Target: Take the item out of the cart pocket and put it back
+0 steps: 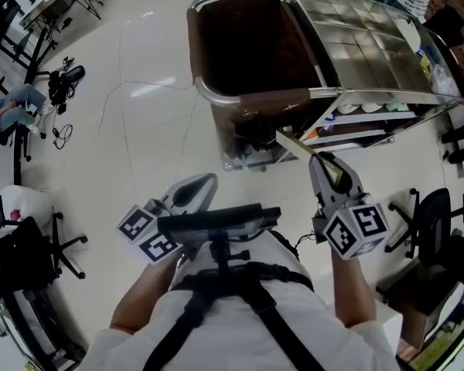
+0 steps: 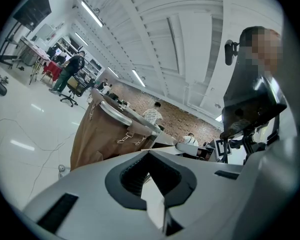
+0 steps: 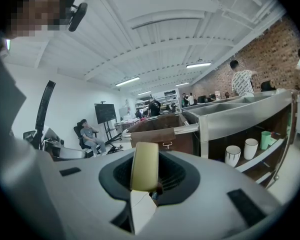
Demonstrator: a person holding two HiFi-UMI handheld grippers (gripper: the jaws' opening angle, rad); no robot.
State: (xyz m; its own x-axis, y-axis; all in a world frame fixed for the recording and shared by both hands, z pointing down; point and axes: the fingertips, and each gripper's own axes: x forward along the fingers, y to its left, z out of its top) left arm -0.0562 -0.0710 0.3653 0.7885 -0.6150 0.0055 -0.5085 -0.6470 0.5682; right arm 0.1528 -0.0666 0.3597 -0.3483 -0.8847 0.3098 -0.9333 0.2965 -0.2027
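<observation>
My right gripper [image 1: 330, 168] is shut on a flat pale-yellow item [image 3: 144, 166], which stands edge-on between the pads in the right gripper view. In the head view the item [image 1: 295, 142] reaches as a thin tan strip toward the brown fabric pocket [image 1: 264, 102] at the near end of the steel cart [image 1: 371, 49]; its tip lies just short of the pocket's lower edge. Well to the left, close to my body, my left gripper [image 1: 203, 185] points level with its jaws together and nothing between them. Its own view looks over the shut jaws [image 2: 151, 181] at the brown bag [image 2: 102, 134].
White cups [image 3: 242, 153] stand on the cart's lower shelf. The deep brown bag [image 1: 243, 41] hangs at the cart's left end. Cables [image 1: 62, 130] and a seated person [image 1: 11, 103] are at the far left, with office chairs [image 1: 31, 246] left and right [image 1: 429, 230].
</observation>
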